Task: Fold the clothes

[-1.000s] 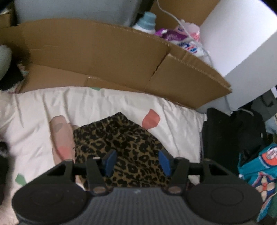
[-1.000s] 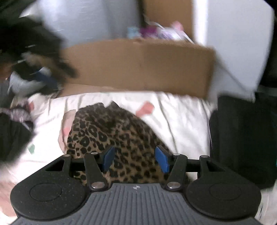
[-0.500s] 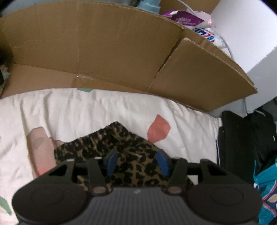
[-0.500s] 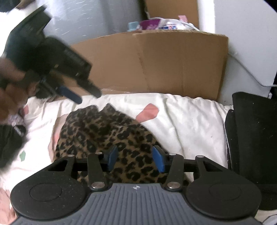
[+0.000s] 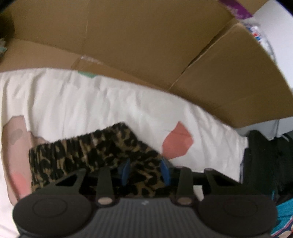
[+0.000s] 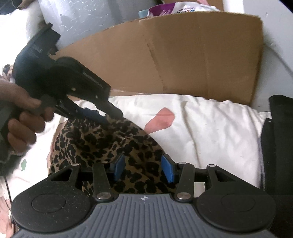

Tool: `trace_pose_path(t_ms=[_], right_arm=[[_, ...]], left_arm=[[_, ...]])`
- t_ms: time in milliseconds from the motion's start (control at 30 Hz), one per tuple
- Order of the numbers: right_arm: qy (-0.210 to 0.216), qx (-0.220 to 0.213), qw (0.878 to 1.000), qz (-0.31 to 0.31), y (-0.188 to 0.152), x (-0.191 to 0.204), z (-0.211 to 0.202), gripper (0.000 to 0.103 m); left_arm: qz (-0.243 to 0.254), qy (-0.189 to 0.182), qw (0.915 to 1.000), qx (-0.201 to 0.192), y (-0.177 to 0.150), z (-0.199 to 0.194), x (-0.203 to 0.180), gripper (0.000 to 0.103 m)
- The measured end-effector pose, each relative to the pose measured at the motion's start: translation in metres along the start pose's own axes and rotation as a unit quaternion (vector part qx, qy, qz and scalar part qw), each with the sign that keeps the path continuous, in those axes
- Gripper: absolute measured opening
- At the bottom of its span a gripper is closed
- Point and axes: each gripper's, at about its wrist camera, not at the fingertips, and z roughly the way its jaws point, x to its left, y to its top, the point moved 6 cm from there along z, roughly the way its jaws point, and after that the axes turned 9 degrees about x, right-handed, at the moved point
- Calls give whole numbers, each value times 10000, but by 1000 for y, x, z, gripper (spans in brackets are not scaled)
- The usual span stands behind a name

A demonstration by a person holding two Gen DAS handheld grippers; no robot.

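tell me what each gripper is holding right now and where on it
Nothing is clearly held yet. The left gripper, its jaws just closing, straddles the leopard garment just behind its elastic band. The right gripper has fabric between open jaws nearer its right edge.

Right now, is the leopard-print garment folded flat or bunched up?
Bunched up: the leopard-print garment lies in rumpled humps on the white bedding.

flattened brown cardboard sheet [image 5: 146, 45] stands across 12 o'clock behind the white quilted bedspread with pink and green patches [image 5: 82, 102]. black fabric pile [image 6: 278, 146] at 3 o'clock, touching the bedspread edge. teal patterned cloth [image 5: 283, 217] at 4 o'clock. purple-and-white plastic packaging [image 6: 172, 8] at 12, behind the cardboard.
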Motion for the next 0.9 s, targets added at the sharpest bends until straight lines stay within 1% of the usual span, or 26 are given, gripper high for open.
trace_pose_path(t_ms=[100, 300, 467, 533, 600, 667, 767, 800, 900], right_arm=[[12, 118, 9999, -5, -5, -2, 12, 52], [-10, 383, 9992, -75, -19, -8, 25, 52], [-34, 575, 9983, -27, -30, -17, 35, 52], [-17, 589, 9983, -33, -33, -19, 36, 50], [12, 626, 9980, -111, -34, -19, 36, 33], [51, 675, 9975, -188, -34, -18, 36, 27], [134, 754, 9967, -273, -32, -19, 36, 27], [169, 779, 9964, -298, -31, -20, 36, 28], [361, 826, 9953, -365, -22, -17, 43, 29]], left_arm=[[-113, 82, 9999, 8, -5, 6, 12, 38], [-543, -22, 9985, -25, -15, 5, 25, 37], [-783, -89, 9969, -78, -16, 0, 33, 38], [-899, -126, 9959, -44, -17, 4, 37, 38], [-985, -160, 9950, -45, -18, 8, 39, 38], [-1046, -195, 9943, -59, -18, 12, 39, 40], [-960, -147, 9952, 104, -20, 21, 35, 40], [-949, -120, 9953, 119, -20, 21, 34, 40], [-1005, -115, 9948, 147, -18, 22, 34, 40]])
